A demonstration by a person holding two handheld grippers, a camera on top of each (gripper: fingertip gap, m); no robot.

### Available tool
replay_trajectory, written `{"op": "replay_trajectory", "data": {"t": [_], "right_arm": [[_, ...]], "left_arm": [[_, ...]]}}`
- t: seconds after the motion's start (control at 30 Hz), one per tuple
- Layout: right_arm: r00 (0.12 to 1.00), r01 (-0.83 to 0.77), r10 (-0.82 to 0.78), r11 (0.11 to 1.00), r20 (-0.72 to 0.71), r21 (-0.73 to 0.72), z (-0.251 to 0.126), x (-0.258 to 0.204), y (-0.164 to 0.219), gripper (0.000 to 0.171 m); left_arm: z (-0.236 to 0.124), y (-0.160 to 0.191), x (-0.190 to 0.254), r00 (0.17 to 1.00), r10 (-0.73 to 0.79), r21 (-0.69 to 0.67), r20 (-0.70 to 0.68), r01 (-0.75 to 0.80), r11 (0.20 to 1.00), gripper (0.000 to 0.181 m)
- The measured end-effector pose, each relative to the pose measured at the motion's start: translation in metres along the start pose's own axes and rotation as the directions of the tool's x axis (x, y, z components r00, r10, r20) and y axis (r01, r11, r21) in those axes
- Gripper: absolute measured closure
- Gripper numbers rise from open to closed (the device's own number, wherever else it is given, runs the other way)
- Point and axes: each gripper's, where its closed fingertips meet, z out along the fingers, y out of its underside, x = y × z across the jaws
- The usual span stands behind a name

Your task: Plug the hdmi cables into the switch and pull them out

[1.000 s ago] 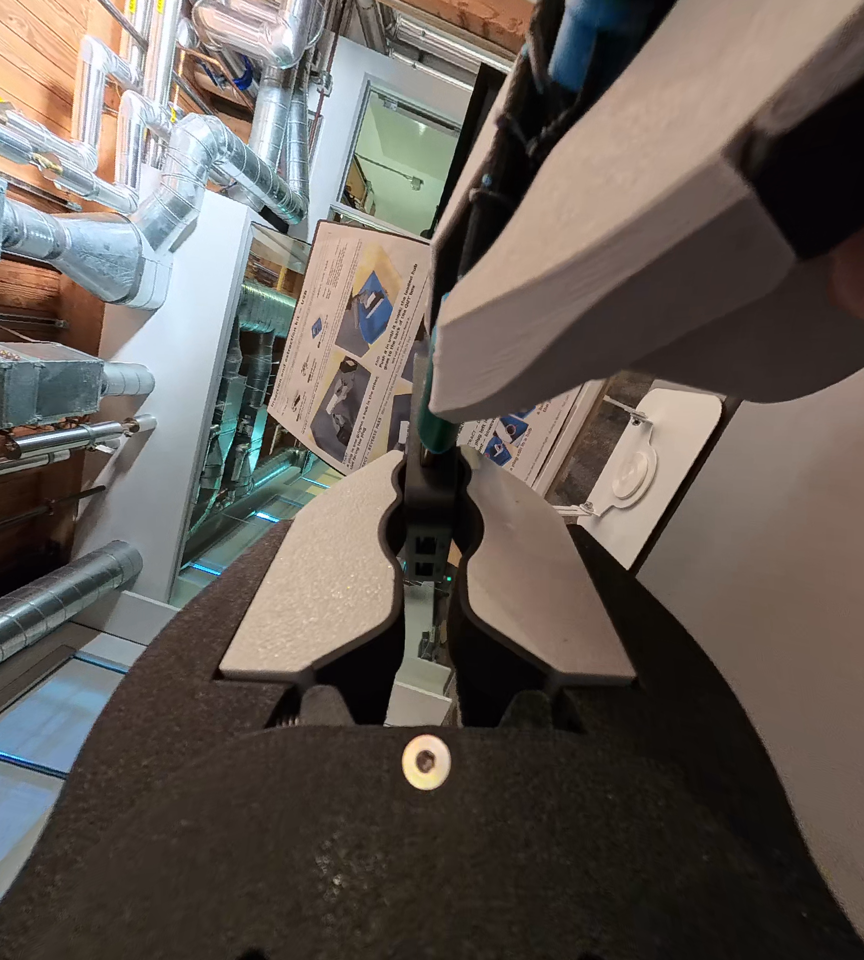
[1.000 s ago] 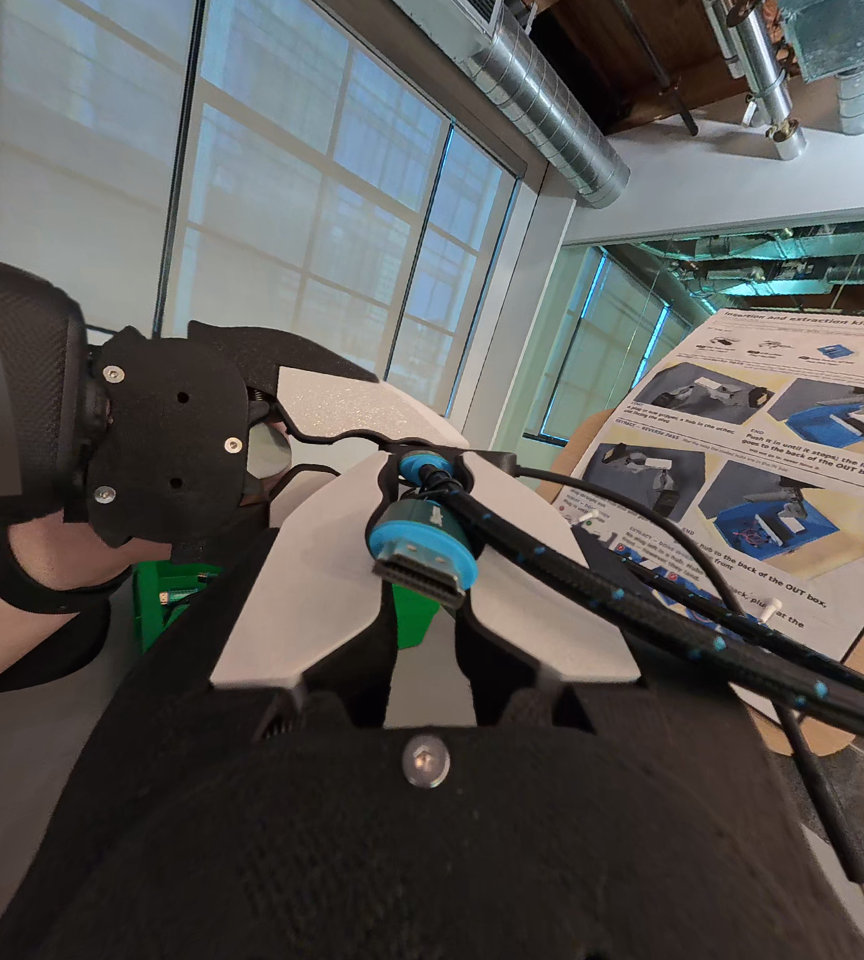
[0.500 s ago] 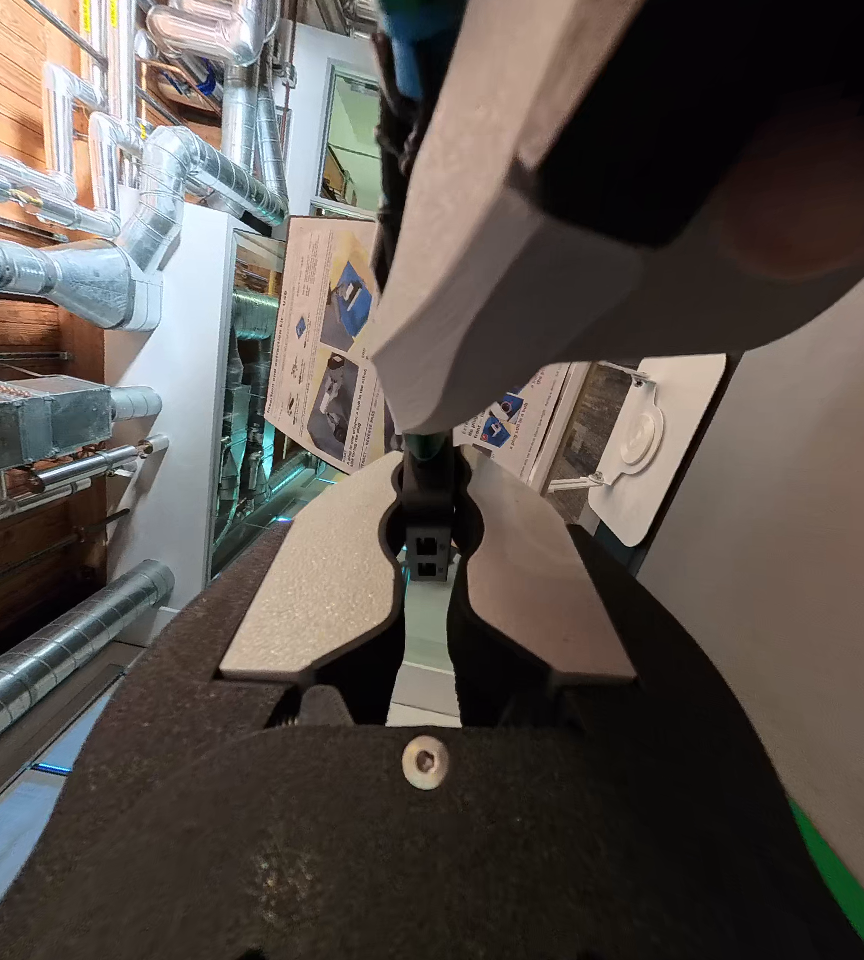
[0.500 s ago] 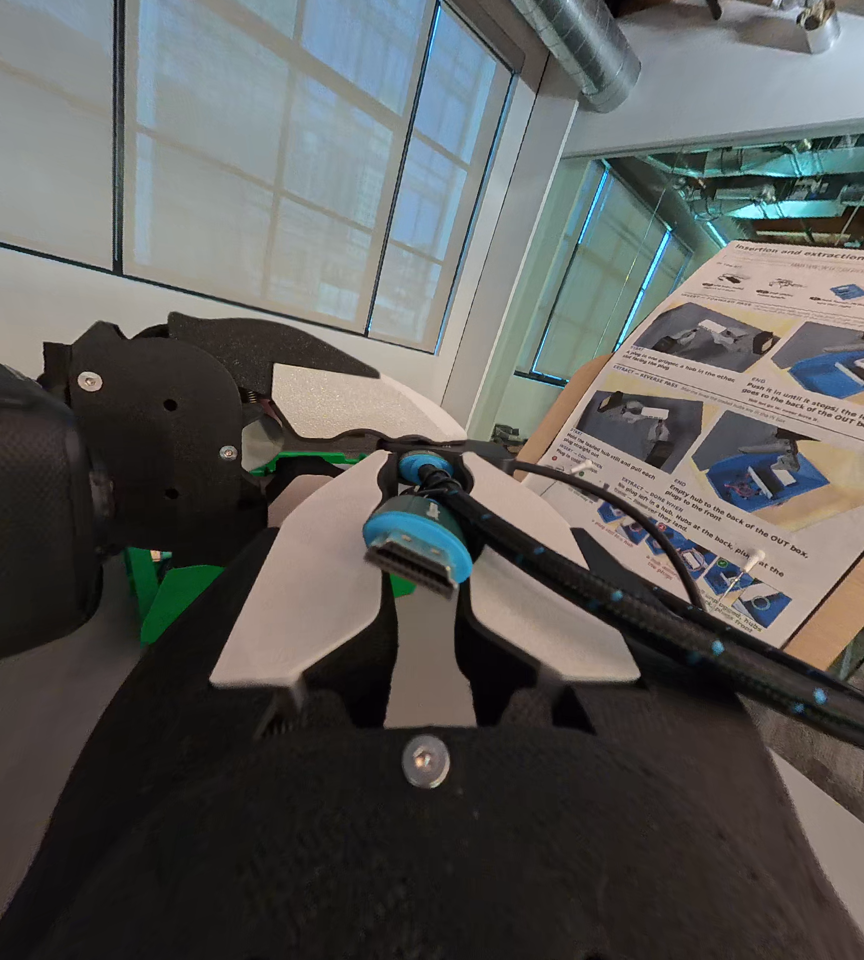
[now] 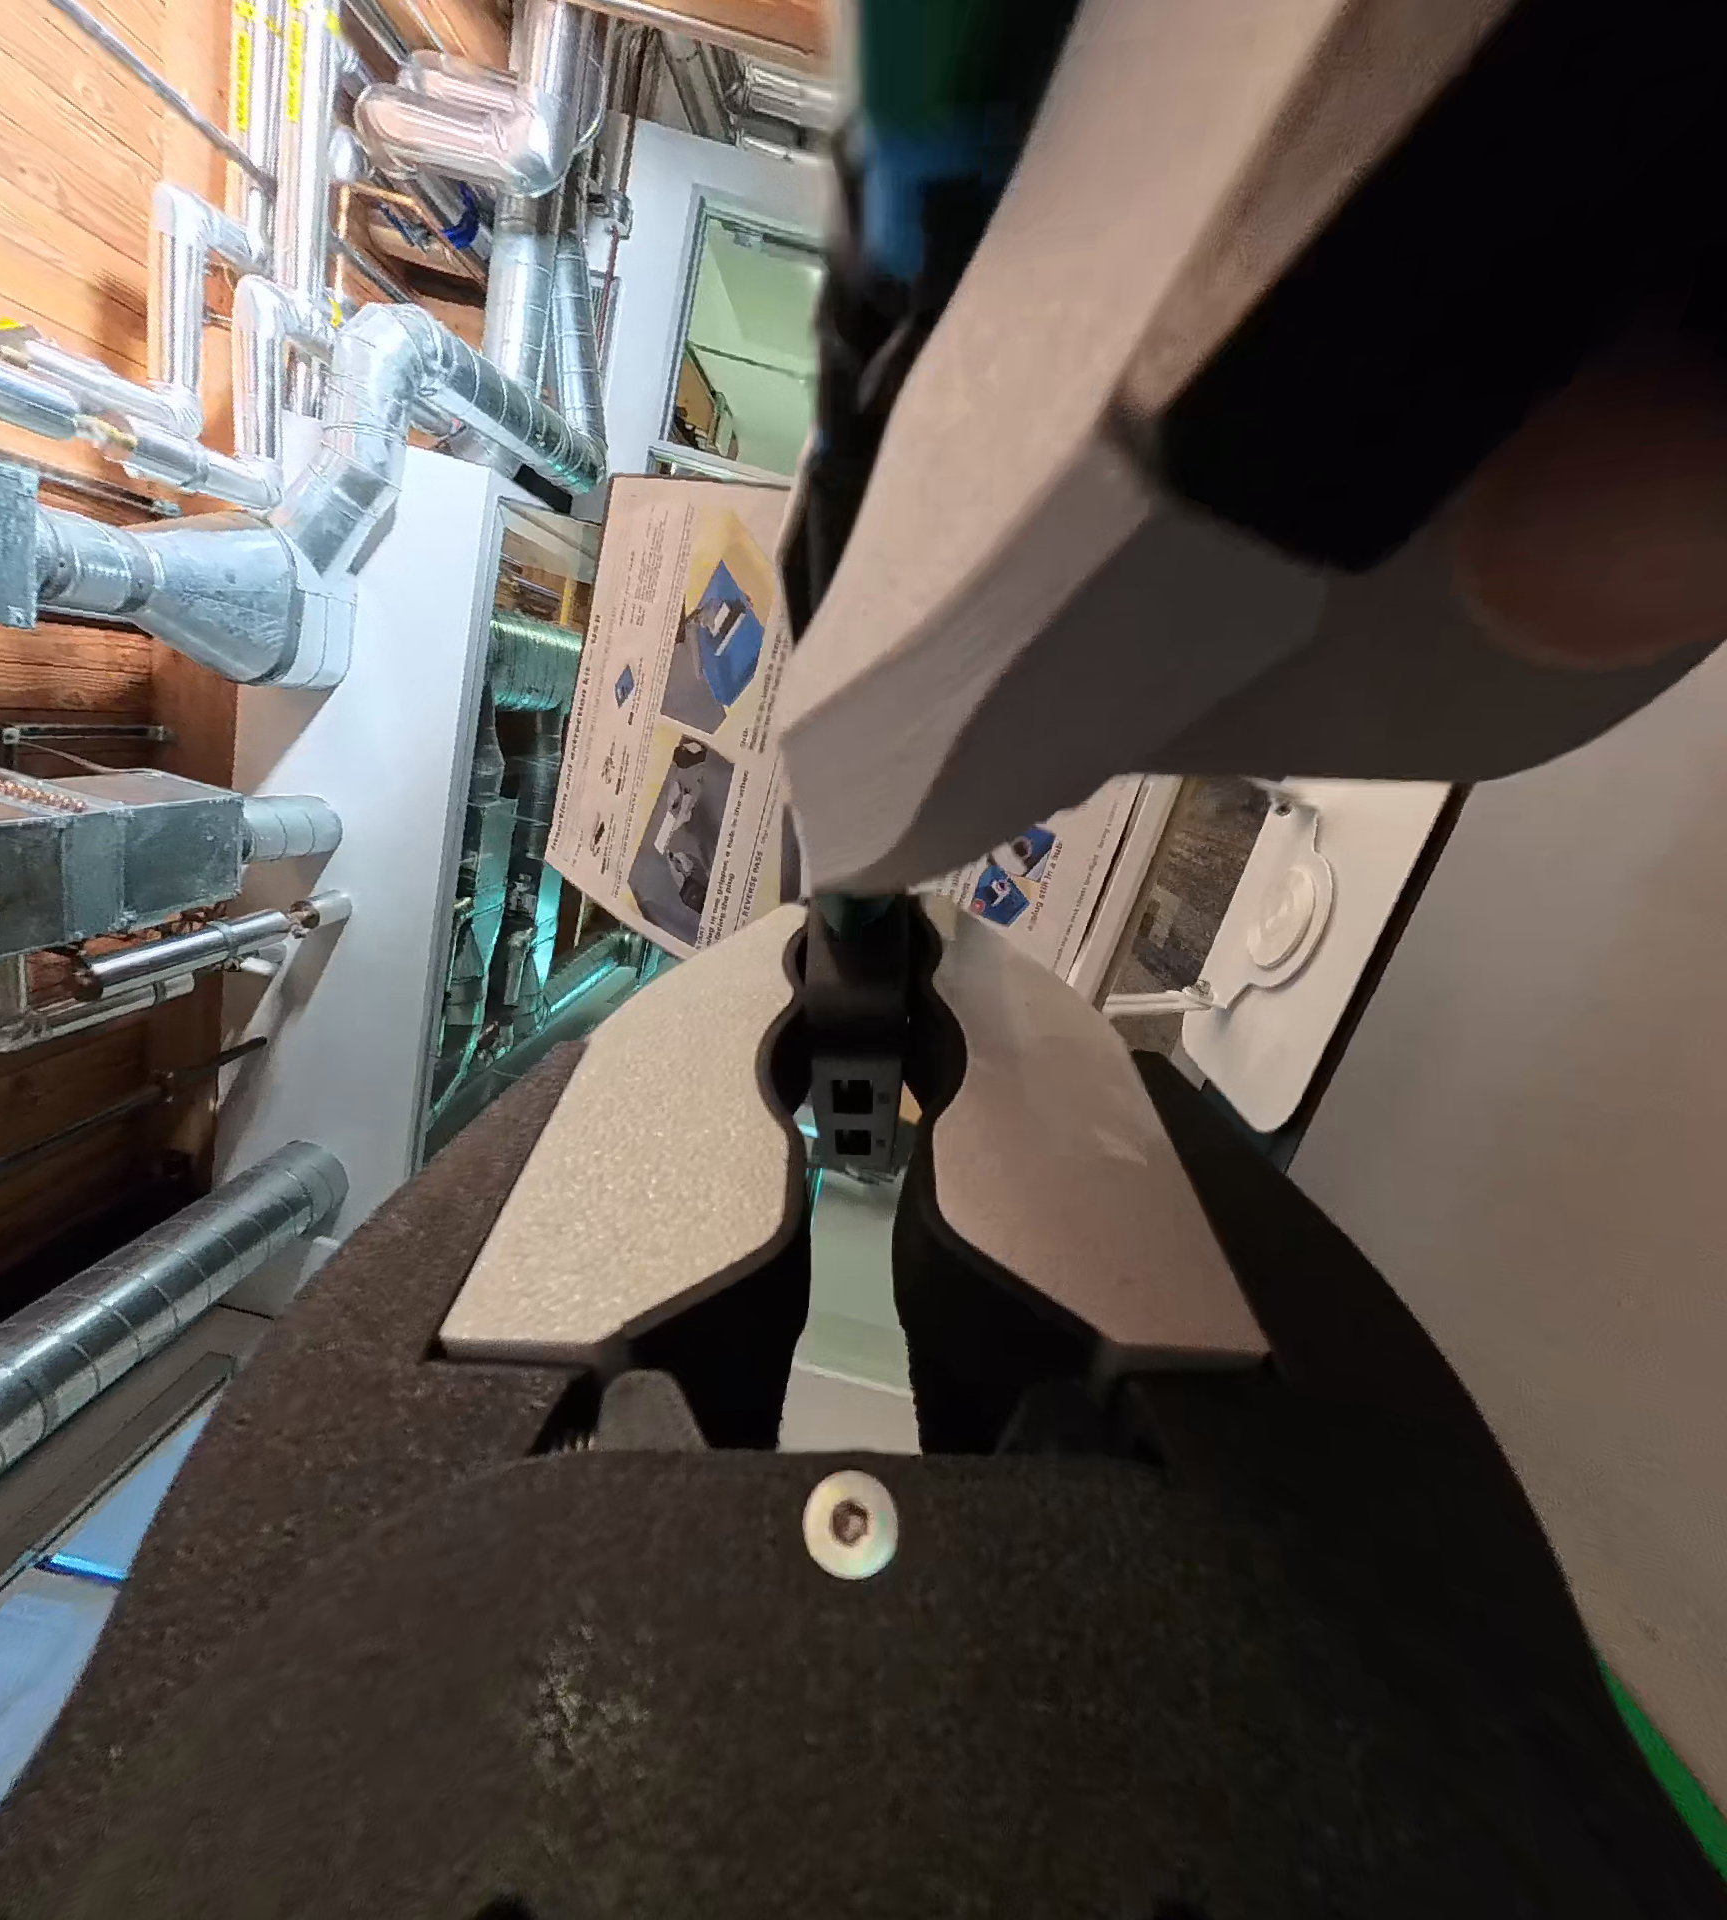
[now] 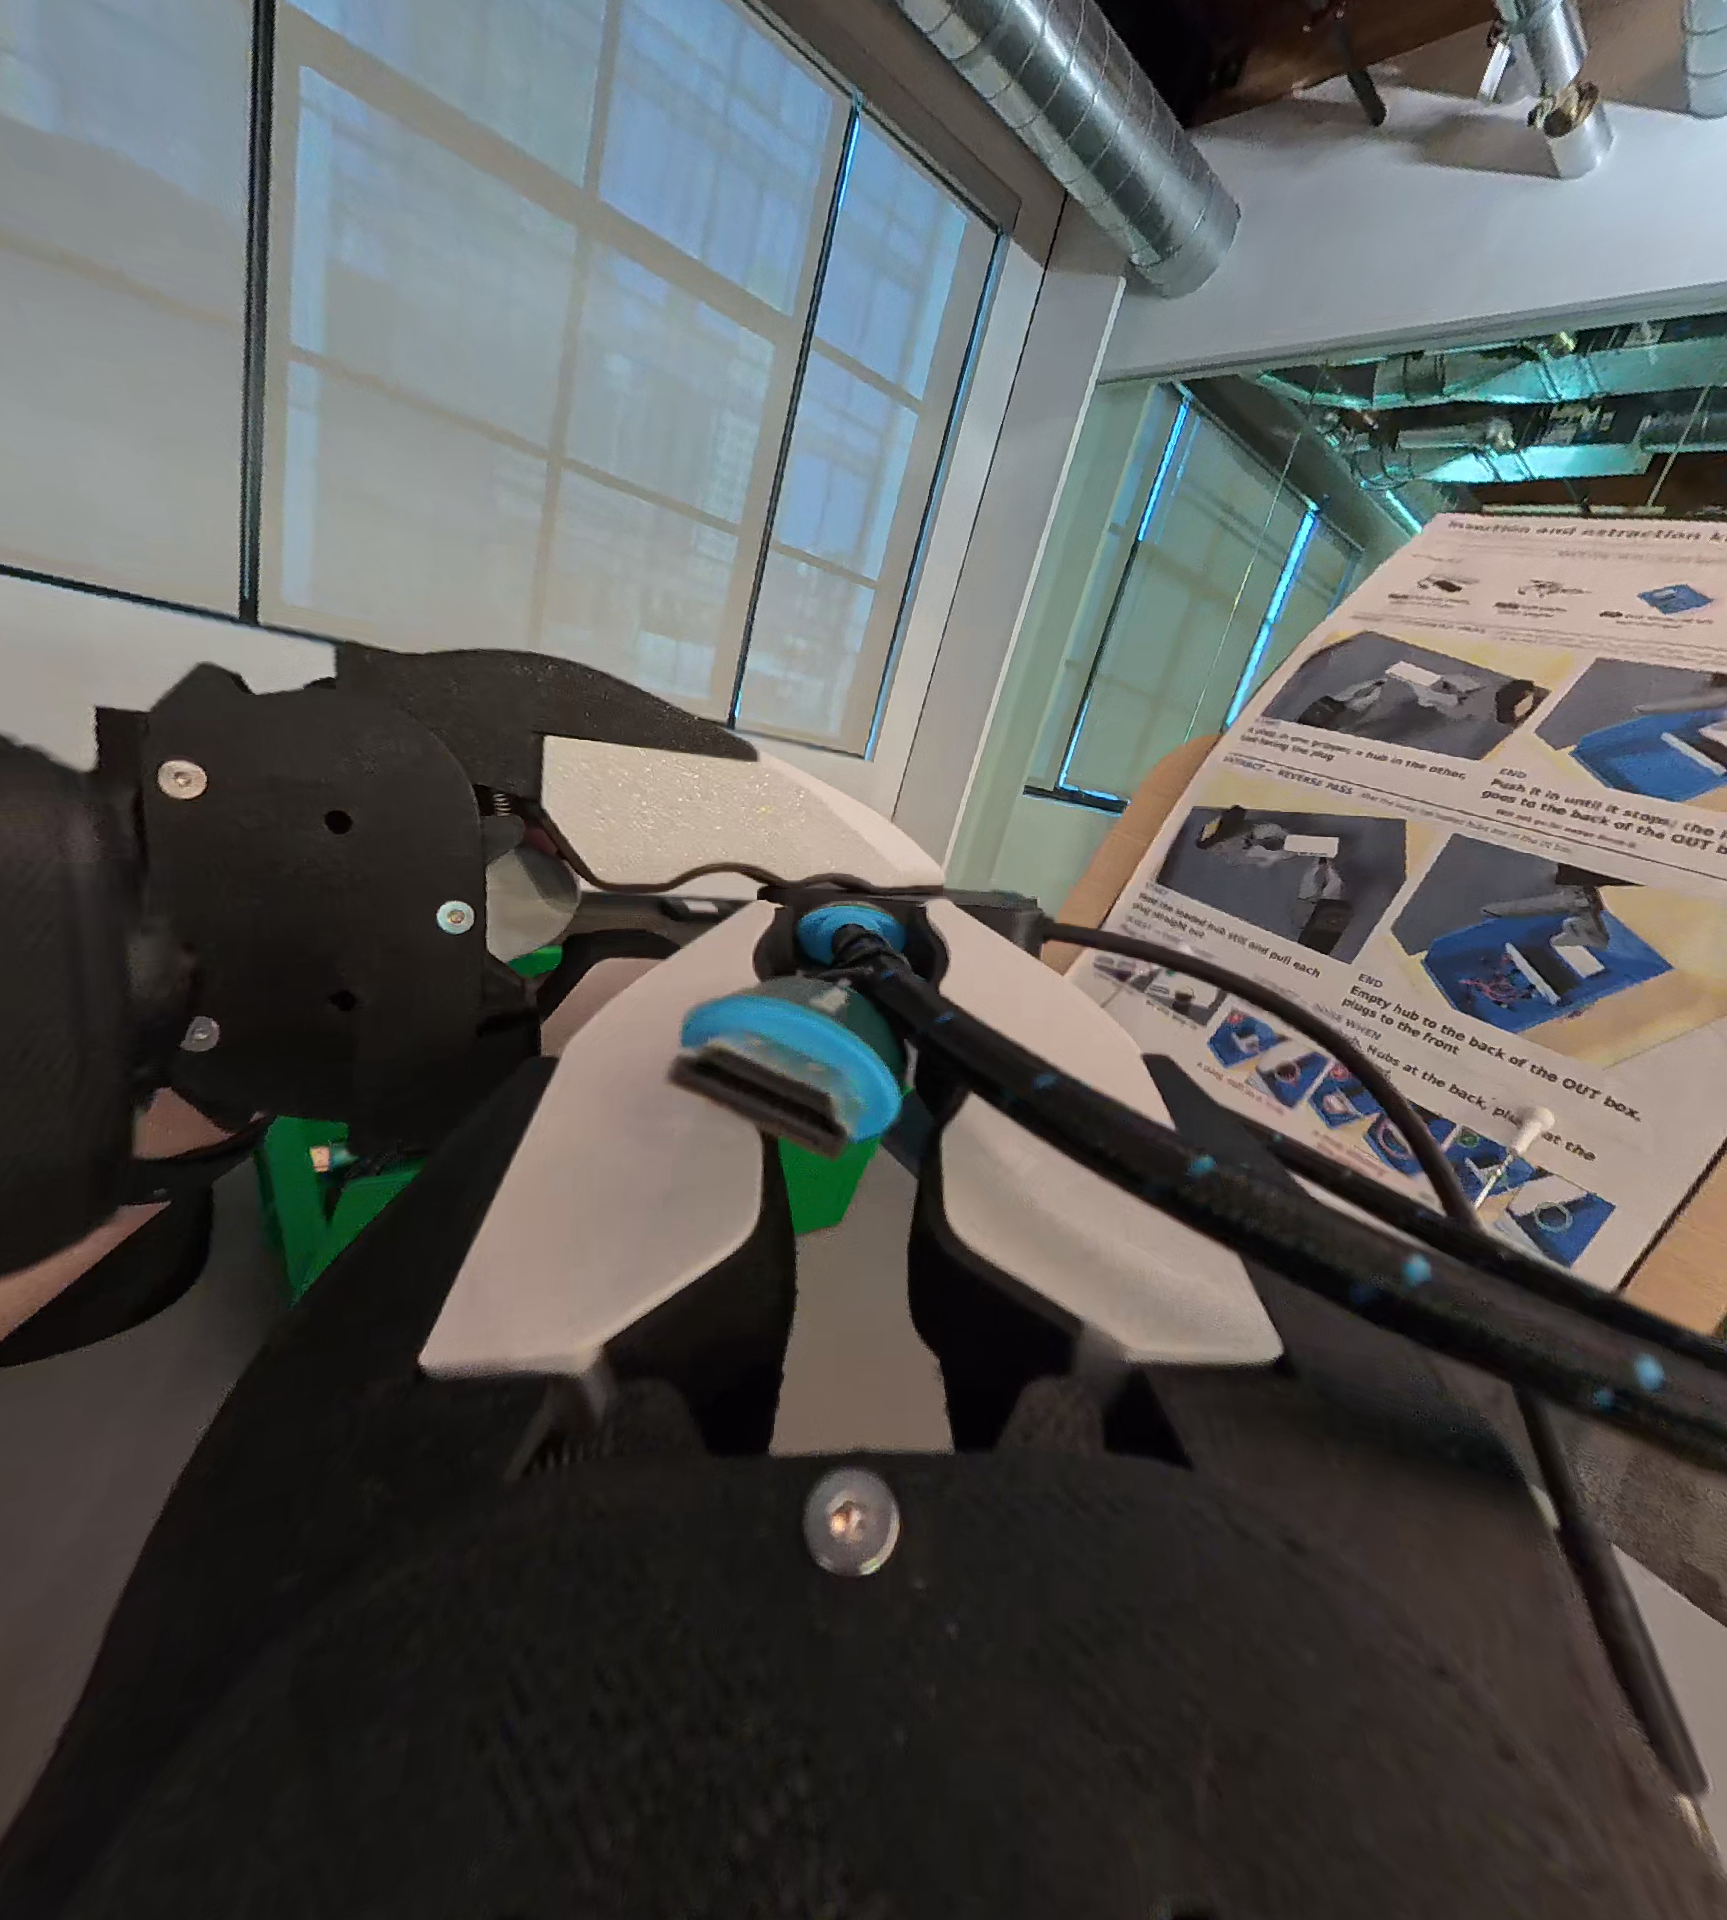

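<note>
Left gripper (image 5: 854, 1023) clamps the black switch (image 5: 851, 1101); right gripper (image 6: 843, 935) pinches a blue-collared HDMI plug (image 6: 838, 928) at it. Mid plug-or-pull; next needs straight-line travel.

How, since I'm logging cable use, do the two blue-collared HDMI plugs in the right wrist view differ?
The far plug is clamped at the fingertips of the right gripper; the near plug lies ungripped above its fingers. The far plug shows only its collar; the near plug turns its bare metal end toward the camera. Both have blue collars and braided cables.
</note>
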Motion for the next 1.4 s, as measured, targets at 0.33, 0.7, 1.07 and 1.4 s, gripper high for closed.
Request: {"op": "replay_trajectory", "data": {"t": [0.33, 0.7, 1.07, 1.4], "right_arm": [[1.0, 0.022, -0.022, 1.0, -0.013, 0.014, -0.001, 0.002, 0.0, 0.149], [0.992, 0.035, -0.048, 0.994, 0.121, 0.107, -0.014, 0.006, -0.025, 0.15], [0.961, -0.104, 0.091, 0.994, 0.261, 0.036, -0.017, 0.011, -0.021, 0.15], [0.926, -0.131, 0.097, 0.989, 0.365, 0.067, -0.021, 0.002, -0.023, 0.15]], "left_arm": [[0.001, -0.002, 0.001, 1.0, 0.009, -0.003, 0.003, -0.009, 1.0, 0.168], [-0.003, 0.003, -0.022, 0.993, -0.087, 0.061, 0.077, 0.082, 0.995, 0.162], [-0.003, 0.0, -0.02, 0.993, -0.004, 0.12, 0.119, -0.011, 0.993, 0.167], [-0.007, -0.014, -0.012, 0.997, -0.037, 0.162, 0.07, 0.025, 0.986, 0.167]]}}
